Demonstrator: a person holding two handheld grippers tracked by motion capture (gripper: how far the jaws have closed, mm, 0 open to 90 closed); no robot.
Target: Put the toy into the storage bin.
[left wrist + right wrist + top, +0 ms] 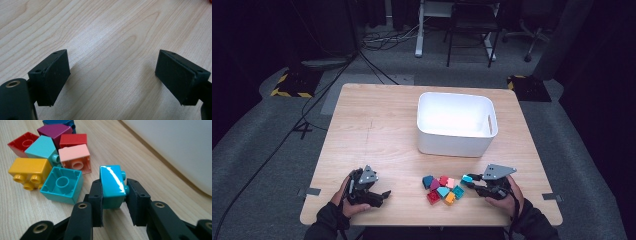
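Note:
A pile of several toy bricks (443, 188) lies near the table's front edge, right of centre. My right gripper (470, 181) is shut on a turquoise brick (112, 185) just right of the pile; that turquoise brick (467, 178) sits between the jaws with its studs turned to one side. In the right gripper view the pile holds a teal brick (62, 185), a yellow brick (29, 171), a pink brick (75, 158), plus red, purple and blue ones behind. My left gripper (384, 195) rests open at the front left, its pads (53, 75) wide apart over bare wood.
A white bin (456, 123), with nothing visible inside, stands behind the pile, right of the table's centre. The wooden table (372, 130) has bare room on its left half. Beyond it are a dark floor, cables and chair legs.

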